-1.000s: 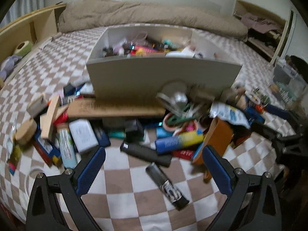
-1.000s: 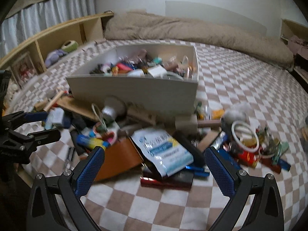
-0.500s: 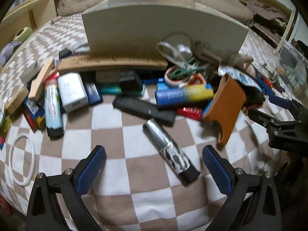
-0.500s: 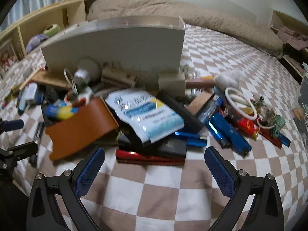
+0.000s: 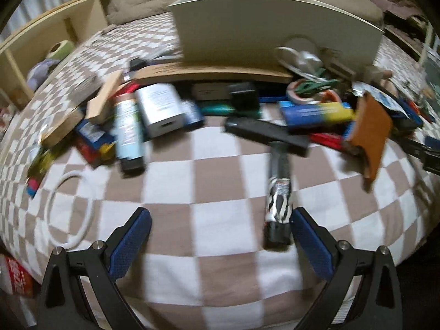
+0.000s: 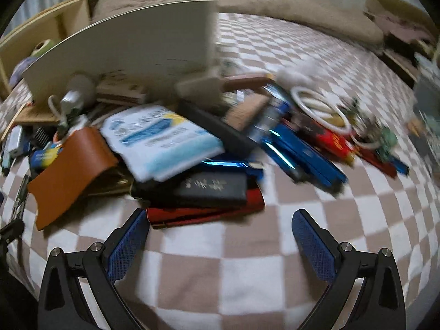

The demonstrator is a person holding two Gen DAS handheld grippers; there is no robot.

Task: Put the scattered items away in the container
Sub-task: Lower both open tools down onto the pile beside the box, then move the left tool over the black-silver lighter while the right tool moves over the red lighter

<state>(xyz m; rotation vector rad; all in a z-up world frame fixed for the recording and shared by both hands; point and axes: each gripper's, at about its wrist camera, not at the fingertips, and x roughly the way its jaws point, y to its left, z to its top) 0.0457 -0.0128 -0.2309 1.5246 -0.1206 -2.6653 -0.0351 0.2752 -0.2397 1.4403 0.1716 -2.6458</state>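
A checkered blanket [image 5: 217, 220] covers the bed, a wooden shelf [image 5: 41, 44] alongside.

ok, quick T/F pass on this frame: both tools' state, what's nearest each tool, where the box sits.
1. The left tool is open and holds nothing. True.
2. The black-and-white patterned tube lies inside the white box. False: it lies on the checkered blanket, by the left tool's right finger.
3. The right tool is shut on the red case. False: it is open, the case just ahead.
4. The white box stands behind the pile. True.
5. A white ring lies on the blanket. True.
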